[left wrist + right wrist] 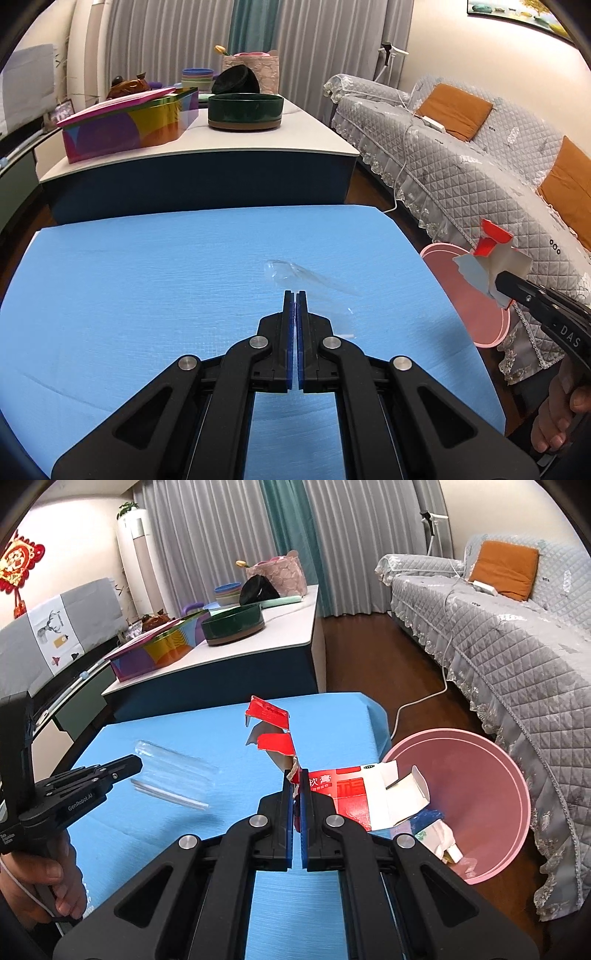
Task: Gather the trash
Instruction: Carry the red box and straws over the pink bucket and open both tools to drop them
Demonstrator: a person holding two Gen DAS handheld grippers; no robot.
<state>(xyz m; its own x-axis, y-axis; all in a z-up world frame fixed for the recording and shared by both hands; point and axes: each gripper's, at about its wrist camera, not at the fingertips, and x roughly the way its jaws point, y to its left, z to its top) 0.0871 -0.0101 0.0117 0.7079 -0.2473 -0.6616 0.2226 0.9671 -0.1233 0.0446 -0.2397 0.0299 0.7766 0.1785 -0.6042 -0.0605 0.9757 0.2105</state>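
Observation:
My right gripper [296, 775] is shut on a torn red and white carton [354, 794], held above the blue mat's right edge, next to a pink bin [491, 760]. The carton [491, 258] and right gripper [502, 282] show at the right of the left wrist view, in front of the bin [443, 262]. A clear plastic wrapper [295, 277] lies on the blue mat [147, 295] just ahead of my left gripper [295, 293], which is shut and empty. In the right wrist view the wrapper [173, 775] lies beside the left gripper [136, 766].
The bin holds several scraps of paper and packaging [439, 834]. Behind the mat stands a white-topped table [295, 125] with a colourful tin [129, 122], a dark green round box [245, 110] and bowls. A grey quilted sofa [461, 166] runs along the right.

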